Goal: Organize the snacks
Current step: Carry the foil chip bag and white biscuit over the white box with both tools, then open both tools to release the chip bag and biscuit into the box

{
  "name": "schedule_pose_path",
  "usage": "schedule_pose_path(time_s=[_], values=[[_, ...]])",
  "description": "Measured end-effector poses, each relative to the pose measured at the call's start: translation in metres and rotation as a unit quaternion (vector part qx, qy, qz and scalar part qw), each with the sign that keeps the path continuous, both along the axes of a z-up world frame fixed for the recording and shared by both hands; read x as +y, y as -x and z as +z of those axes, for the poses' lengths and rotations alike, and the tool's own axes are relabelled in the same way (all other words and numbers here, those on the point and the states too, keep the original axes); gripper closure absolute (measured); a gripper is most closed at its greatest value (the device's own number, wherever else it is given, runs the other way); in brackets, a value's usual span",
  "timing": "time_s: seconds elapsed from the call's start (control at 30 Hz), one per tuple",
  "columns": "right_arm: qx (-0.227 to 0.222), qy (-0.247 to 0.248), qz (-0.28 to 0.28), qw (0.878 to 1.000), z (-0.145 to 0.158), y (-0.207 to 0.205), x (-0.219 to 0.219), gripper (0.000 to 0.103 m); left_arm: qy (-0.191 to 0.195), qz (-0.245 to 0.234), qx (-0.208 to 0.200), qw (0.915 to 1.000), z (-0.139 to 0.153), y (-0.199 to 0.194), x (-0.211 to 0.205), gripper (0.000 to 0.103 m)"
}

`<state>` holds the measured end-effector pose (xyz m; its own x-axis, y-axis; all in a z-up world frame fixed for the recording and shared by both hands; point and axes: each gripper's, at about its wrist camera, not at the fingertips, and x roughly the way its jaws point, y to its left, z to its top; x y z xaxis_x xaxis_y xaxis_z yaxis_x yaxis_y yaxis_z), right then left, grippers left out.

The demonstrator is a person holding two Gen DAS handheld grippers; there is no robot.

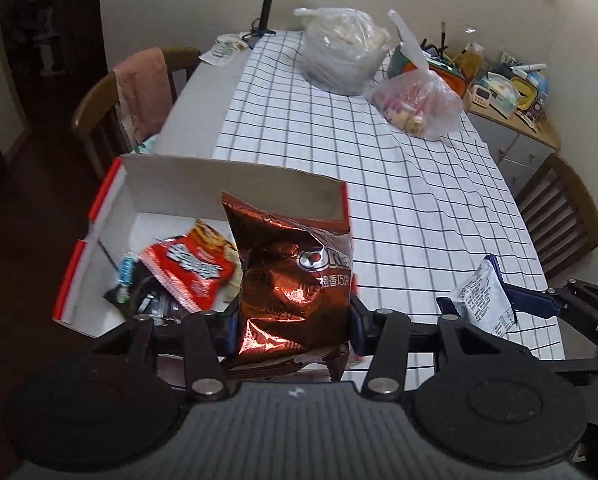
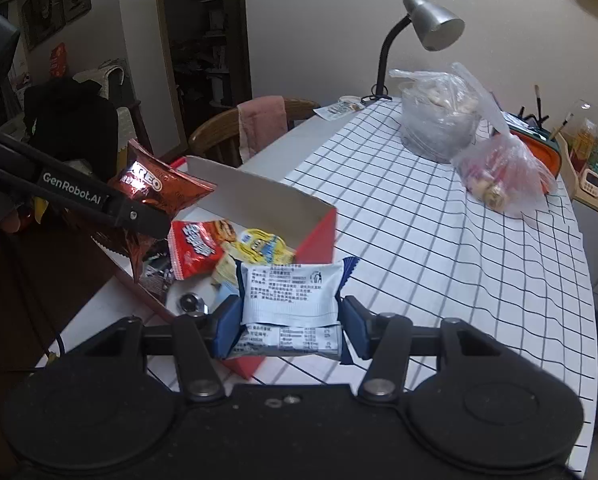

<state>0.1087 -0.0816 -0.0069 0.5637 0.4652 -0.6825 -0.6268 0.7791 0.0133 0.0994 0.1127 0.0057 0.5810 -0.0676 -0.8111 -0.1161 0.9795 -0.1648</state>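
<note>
Snacks are sitting in an open cardboard box (image 1: 235, 184) with red outer sides and a white inside, resting on the near left part of the table's black-and-white checked tablecloth (image 1: 379, 168). Lying inside it are a red packet (image 2: 195, 246) with white lettering too blurred to read, a yellow packet (image 2: 265, 246), and some dark wrappers (image 1: 147, 300) at the bottom.

The left gripper (image 1: 293, 322) is squeezing a shiny copper-brown Oreo bag (image 1: 295, 276) between its blue pads, its jaws partly closed on the bag's lower half; the bag is standing upright in front of the box's near right corner, showing "OREO" and Chinese characters. The right gripper (image 2: 291, 326) is likewise clamping a white snack packet (image 2: 293, 292) with blue crimped ends, its back panel of small printed text facing up, too fine to read; it is hanging over the box's near edge. The left gripper's arm is bearing "GenRobot.AI" in the right wrist view.

Farther back, two clear plastic bags are standing on the cloth: one (image 2: 439, 120) holding pale pieces, one (image 2: 503, 176) holding pinkish packets
</note>
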Motion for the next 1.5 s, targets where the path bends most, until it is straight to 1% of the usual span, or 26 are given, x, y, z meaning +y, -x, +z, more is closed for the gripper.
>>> schedule_pose_path(time_s=[0.03, 0.07, 0.2, 0.3, 0.43, 0.53, 0.57, 0.63, 0.77, 0.8, 0.83, 1.03, 1.17, 1.27, 1.33, 1.5], values=[[-0.003, 0.001, 0.0, 1.0, 0.0, 0.002, 0.014, 0.049, -0.002, 0.001, -0.001, 1.0, 0.001, 0.001, 0.007, 0.055], [-0.003, 0.001, 0.0, 1.0, 0.0, 0.002, 0.014, 0.049, -0.004, 0.002, -0.002, 1.0, 0.001, 0.003, 0.014, 0.055], [-0.006, 0.005, -0.005, 1.0, -0.004, 0.001, 0.046, 0.049, -0.014, 0.003, -0.003, 0.9999, 0.001, 0.005, 0.042, 0.055], [-0.004, 0.01, -0.012, 1.0, -0.009, -0.001, 0.061, 0.049, -0.022, 0.006, 0.0, 0.9997, -0.003, 0.003, 0.059, 0.055], [0.002, 0.018, -0.019, 1.0, -0.017, -0.008, 0.074, 0.049, -0.033, 0.009, 0.01, 0.9994, -0.013, -0.004, 0.081, 0.055], [0.01, 0.025, -0.026, 0.999, -0.027, -0.016, 0.087, 0.049, -0.045, 0.01, 0.02, 0.9987, -0.024, -0.012, 0.093, 0.055], [0.014, 0.033, -0.027, 0.999, -0.035, -0.021, 0.096, 0.049, -0.048, 0.008, 0.022, 0.9986, -0.028, -0.015, 0.097, 0.055], [0.015, 0.037, -0.028, 0.999, -0.04, -0.023, 0.101, 0.049, -0.048, 0.009, 0.028, 0.9984, -0.035, -0.022, 0.104, 0.055], [0.031, 0.066, -0.025, 0.997, -0.066, -0.037, 0.122, 0.049, -0.057, -0.002, 0.039, 0.9976, -0.052, -0.034, 0.109, 0.055], [0.031, 0.066, -0.025, 0.997, -0.066, -0.037, 0.122, 0.049, -0.059, -0.007, 0.042, 0.9974, -0.056, -0.037, 0.109, 0.055], [0.039, 0.07, -0.025, 0.996, -0.075, -0.04, 0.128, 0.049, -0.06, -0.012, 0.045, 0.9972, -0.06, -0.039, 0.108, 0.055], [0.058, 0.087, -0.022, 0.994, -0.096, -0.044, 0.142, 0.049, -0.064, -0.03, 0.063, 0.9955, -0.084, -0.047, 0.106, 0.055], [0.064, 0.09, -0.03, 0.993, -0.102, -0.047, 0.144, 0.049, -0.069, -0.04, 0.072, 0.9942, -0.097, -0.048, 0.102, 0.055], [0.061, 0.096, -0.032, 0.993, -0.107, -0.047, 0.145, 0.049, -0.063, -0.045, 0.074, 0.9942, -0.104, -0.048, 0.101, 0.054], [0.056, 0.102, -0.031, 0.993, -0.108, -0.048, 0.147, 0.048, -0.07, -0.046, 0.078, 0.9934, -0.108, -0.049, 0.1, 0.054], [0.053, 0.107, -0.033, 0.992, -0.109, -0.048, 0.15, 0.047, -0.069, -0.039, 0.087, 0.9931, -0.117, -0.05, 0.102, 0.054]])
